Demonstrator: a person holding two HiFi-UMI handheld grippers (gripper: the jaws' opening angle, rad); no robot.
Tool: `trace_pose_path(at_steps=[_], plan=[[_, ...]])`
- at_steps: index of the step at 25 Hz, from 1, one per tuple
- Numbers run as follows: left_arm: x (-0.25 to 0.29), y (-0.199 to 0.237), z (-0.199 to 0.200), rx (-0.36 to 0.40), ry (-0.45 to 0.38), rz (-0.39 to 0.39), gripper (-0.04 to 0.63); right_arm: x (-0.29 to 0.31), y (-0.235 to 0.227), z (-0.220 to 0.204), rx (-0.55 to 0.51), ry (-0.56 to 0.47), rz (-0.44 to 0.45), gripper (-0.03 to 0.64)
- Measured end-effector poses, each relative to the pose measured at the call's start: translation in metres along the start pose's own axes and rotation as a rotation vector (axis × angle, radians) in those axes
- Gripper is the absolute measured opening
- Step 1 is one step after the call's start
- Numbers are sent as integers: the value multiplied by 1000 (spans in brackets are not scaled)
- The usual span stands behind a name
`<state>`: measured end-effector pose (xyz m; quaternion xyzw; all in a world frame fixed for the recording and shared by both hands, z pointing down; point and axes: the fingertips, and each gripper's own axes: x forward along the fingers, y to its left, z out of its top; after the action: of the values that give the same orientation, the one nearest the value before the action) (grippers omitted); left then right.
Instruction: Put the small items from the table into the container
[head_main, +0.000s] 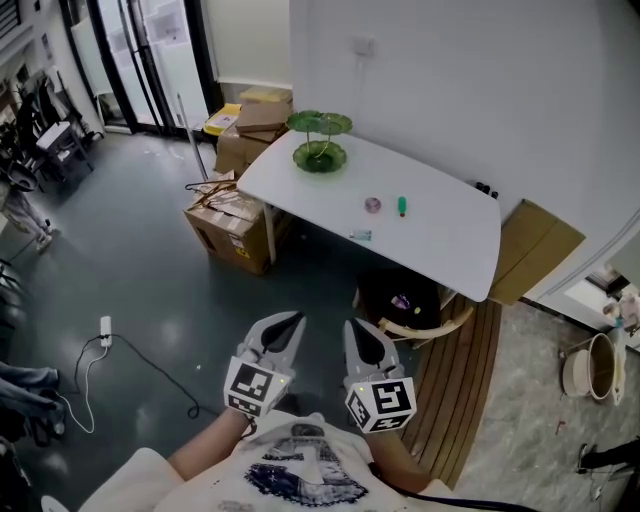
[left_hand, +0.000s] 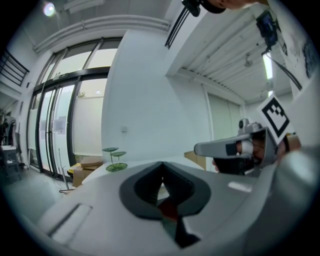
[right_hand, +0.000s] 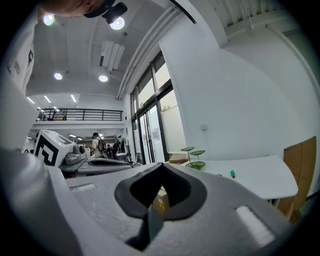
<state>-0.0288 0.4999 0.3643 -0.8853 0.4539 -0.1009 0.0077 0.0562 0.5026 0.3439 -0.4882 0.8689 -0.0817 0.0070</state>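
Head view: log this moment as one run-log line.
left gripper: shut, empty | right gripper: shut, empty | both short of white table | on it: pink disc, green piece, small packet, green tiered stand

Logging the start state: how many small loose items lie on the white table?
3: a round pinkish piece mid-table, a green item beside it, and a small pale piece nearer the front edge. Tinier ones might go unseen.
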Motion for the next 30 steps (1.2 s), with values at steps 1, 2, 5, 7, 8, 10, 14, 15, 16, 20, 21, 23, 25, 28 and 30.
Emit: trace_pose_path(at_steps=[1,2,5,7,8,10,14,15,16,20,21,23,25,28,30], plan=[[2,1,-1,-1,2,-3,-12,2,-2,0,3,1,-3,-2],[5,2,-1,-3,3,-7,-12,5,-4,-1,8,3,-7,-2],[17,10,-5,-12,2,-26,-12,16,-11,-6,17,14,-23,-2],[27,19,-8,-16,0,-43,-12,28,-18,-10,17,23,-41,-2],[34,25,-8,-17,-1,-51,-12,35,-22,-10,18,25,-51,-2],[50,40,-5,-15,-7,-68,-12,54,-32,-8,22,29,-72,-2],[83,78,0,-15,-27,-87,-12,99,-47,-3,19,35,-96,-2],[91,88,1,-16,-29,-92,-12,111,-49,-2,20,39,-102,-2],[98,99,2,-17,-30,-97,-12,124,-52,-1,21,44,-110,-2],[127,147,0,-25,-27,-114,-12,176,-60,0,35,57,-132,-2],[134,159,-1,-28,-25,-120,-12,189,-61,0,35,60,-137,-2],[148,182,-3,-32,-20,-133,-12,214,-63,-1,39,70,-146,-2],[164,200,-6,-36,-15,-151,-12,237,-69,-3,48,79,-160,-2],[189,223,-10,-39,-14,-187,-12,268,-82,-5,57,86,-190,-2],[203,235,-12,-36,-14,-212,-12,286,-89,-5,66,81,-212,-2]])
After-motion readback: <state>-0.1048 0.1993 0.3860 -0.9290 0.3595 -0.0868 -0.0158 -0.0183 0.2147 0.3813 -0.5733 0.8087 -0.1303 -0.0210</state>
